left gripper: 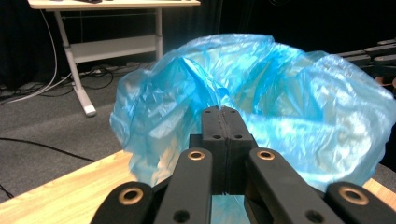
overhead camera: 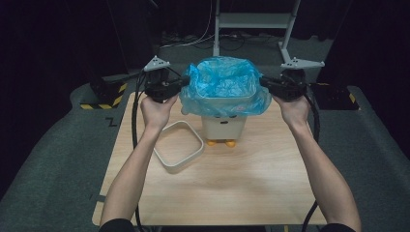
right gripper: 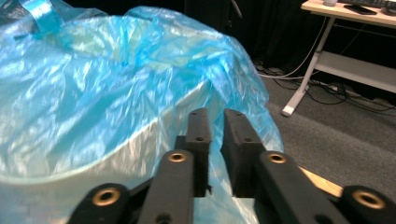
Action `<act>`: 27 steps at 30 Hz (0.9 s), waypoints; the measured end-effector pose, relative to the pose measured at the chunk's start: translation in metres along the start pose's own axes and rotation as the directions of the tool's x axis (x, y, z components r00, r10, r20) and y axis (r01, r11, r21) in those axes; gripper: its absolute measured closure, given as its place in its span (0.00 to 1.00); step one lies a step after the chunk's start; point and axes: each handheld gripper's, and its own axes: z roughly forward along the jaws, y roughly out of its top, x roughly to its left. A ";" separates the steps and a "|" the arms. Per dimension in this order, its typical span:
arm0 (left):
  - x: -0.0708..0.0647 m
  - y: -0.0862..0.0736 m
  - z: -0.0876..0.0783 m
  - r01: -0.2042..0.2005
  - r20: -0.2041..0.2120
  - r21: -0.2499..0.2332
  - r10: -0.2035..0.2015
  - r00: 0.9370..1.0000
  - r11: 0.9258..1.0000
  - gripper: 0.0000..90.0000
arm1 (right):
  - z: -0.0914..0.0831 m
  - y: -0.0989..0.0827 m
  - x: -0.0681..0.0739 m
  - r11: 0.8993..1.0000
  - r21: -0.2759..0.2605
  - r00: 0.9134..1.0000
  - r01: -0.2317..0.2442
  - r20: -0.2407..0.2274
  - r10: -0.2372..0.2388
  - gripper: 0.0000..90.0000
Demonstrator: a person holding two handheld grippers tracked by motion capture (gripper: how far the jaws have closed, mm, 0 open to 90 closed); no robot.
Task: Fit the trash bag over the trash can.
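Left gripper (overhead camera: pixel 180 83): we see it at the left side of the bag, held by the left hand (overhead camera: pixel 157 107). In the left gripper view its jaws are pressed together with no gap. We cannot tell if a fold of the plastic is caught between them.
Frame (overhead camera: pixel 178 146): a white square frame lies flat on the desk (overhead camera: pixel 241 188), in front and left of the bin, just beside it.
Bag (overhead camera: pixel 223 83): a blue plastic bag sits in the bin, and its edge is folded down over the rim on all sides.
Bin (overhead camera: pixel 223 126): a small white bin with orange feet stands upright near the far middle of the desk.
Right gripper (overhead camera: pixel 265 84): we see it at the right side of the bag, held by the right hand (overhead camera: pixel 293 110). In the right gripper view its jaws stand a little apart, with blue plastic in the narrow gap between them.
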 end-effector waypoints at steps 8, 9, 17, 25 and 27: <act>0.007 -0.029 0.009 0.023 -0.033 0.080 -0.020 0.999 0.997 1.00 | 0.004 -0.009 -0.005 0.999 0.044 1.000 0.011 -0.010 -0.010 1.00; 0.006 -0.032 0.010 0.017 -0.040 0.090 -0.014 0.999 0.996 1.00 | 0.005 -0.010 -0.004 0.999 0.050 1.000 0.010 -0.012 -0.009 1.00; -0.001 -0.049 0.026 -0.039 -0.062 0.176 0.051 0.997 0.984 0.93 | 0.010 -0.021 0.000 0.998 0.067 1.000 0.016 -0.015 -0.015 1.00; -0.003 -0.050 0.017 -0.040 -0.104 0.164 0.058 0.993 0.986 0.71 | 0.000 -0.032 -0.006 0.999 0.031 1.000 -0.014 -0.027 0.015 0.97; -0.002 -0.046 0.011 -0.030 -0.111 0.131 0.045 0.993 0.991 0.66 | -0.008 -0.025 -0.005 1.000 -0.002 0.999 -0.016 -0.029 0.015 0.95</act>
